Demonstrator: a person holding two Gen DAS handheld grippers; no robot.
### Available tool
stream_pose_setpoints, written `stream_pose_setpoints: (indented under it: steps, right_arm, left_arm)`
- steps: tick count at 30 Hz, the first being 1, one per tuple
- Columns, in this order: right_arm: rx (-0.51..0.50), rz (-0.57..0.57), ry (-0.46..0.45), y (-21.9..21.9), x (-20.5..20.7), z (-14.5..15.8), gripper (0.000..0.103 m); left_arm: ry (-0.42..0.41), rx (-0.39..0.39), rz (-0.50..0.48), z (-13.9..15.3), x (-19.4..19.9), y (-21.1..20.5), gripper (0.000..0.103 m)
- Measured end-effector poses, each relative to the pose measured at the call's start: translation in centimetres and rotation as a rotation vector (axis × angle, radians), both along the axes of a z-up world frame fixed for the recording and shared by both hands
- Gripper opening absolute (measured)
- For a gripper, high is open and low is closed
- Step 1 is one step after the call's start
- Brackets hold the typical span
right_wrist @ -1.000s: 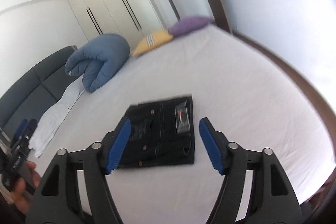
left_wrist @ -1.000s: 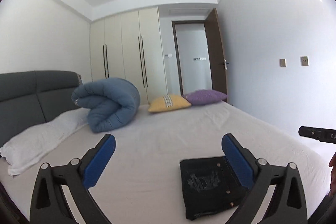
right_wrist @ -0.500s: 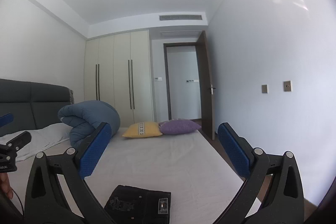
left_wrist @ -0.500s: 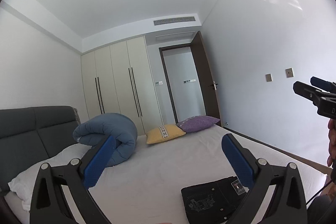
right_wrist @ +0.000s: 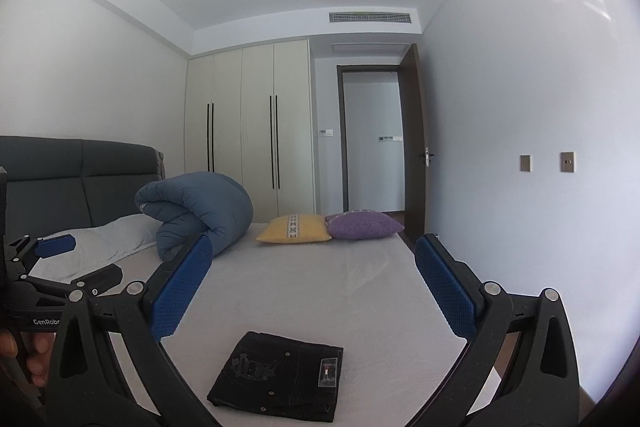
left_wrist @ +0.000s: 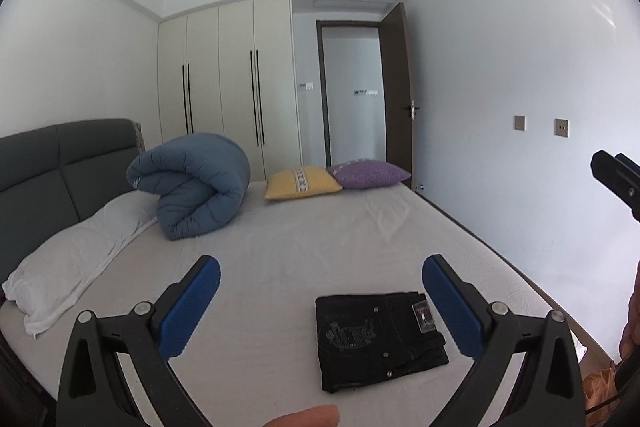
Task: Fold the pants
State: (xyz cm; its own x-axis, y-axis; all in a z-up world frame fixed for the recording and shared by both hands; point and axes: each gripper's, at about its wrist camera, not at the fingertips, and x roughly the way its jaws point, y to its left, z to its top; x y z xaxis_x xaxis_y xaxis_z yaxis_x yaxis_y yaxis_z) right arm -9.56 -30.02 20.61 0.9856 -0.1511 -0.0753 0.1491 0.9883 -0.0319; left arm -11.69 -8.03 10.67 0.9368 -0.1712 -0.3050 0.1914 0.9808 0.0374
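A wide stretch of bare bed (left_wrist: 320,239) is being left open around the folded pants (left_wrist: 380,339), which are lying flat and low near the front edge. The left side is being taken up by a white pillow (left_wrist: 76,263) and a rolled blue duvet (left_wrist: 192,187). The far end is being blocked by a yellow cushion (left_wrist: 302,182) and a purple cushion (left_wrist: 368,174), touching each other. The right side is being bounded by the wall (left_wrist: 500,187), just beside the bed's edge. Both grippers, left gripper (left_wrist: 320,301) and right gripper (right_wrist: 312,285), are being held spread wide above the bed, clear of everything.
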Motion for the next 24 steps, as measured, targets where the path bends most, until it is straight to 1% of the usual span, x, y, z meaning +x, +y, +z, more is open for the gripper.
stream_pose_setpoints:
  steps: [3, 5, 7, 9, 12, 15, 18, 21, 24]
  right_arm:
    - [0.031, -0.021, 0.069, -0.6, 1.0, -1.8, 0.103]
    - [0.039, -0.066, 0.129, -1.4, 2.0, -3.8, 0.103]
    - [0.053, -0.125, 0.209, -2.2, 2.8, -5.9, 0.103]
    - [0.103, -0.134, 0.284, -2.9, 3.6, -7.7, 0.103]
    - [0.164, -0.163, 0.378, -3.8, 4.3, -10.2, 0.103]
    - [0.192, -0.187, 0.448, -4.5, 4.7, -12.5, 0.103]
    - [0.198, -0.203, 0.516, -5.1, 5.2, -14.6, 0.103]
    - [0.224, -0.209, 0.552, -6.0, 6.0, -16.8, 0.103]
    - [0.234, -0.220, 0.580, -6.6, 6.8, -18.3, 0.103]
  left_arm:
    - [0.091, 0.021, 0.009, -2.6, 0.9, -0.6, 0.103]
    - [0.147, 0.029, 0.009, -4.3, 1.3, -0.9, 0.103]
    - [0.206, 0.035, 0.012, -5.9, 2.0, -1.1, 0.103]
    - [0.247, 0.049, 0.014, -7.1, 2.4, -1.3, 0.103]
    - [0.321, 0.045, 0.011, -9.0, 3.3, -1.4, 0.103]
    - [0.359, 0.042, 0.021, -10.1, 3.8, -1.4, 0.103]
    - [0.404, 0.037, 0.032, -11.6, 4.7, -1.4, 0.103]
    - [0.443, 0.021, 0.037, -12.7, 5.3, -1.3, 0.103]
    - [0.463, 0.025, 0.043, -13.5, 5.7, -1.3, 0.103]
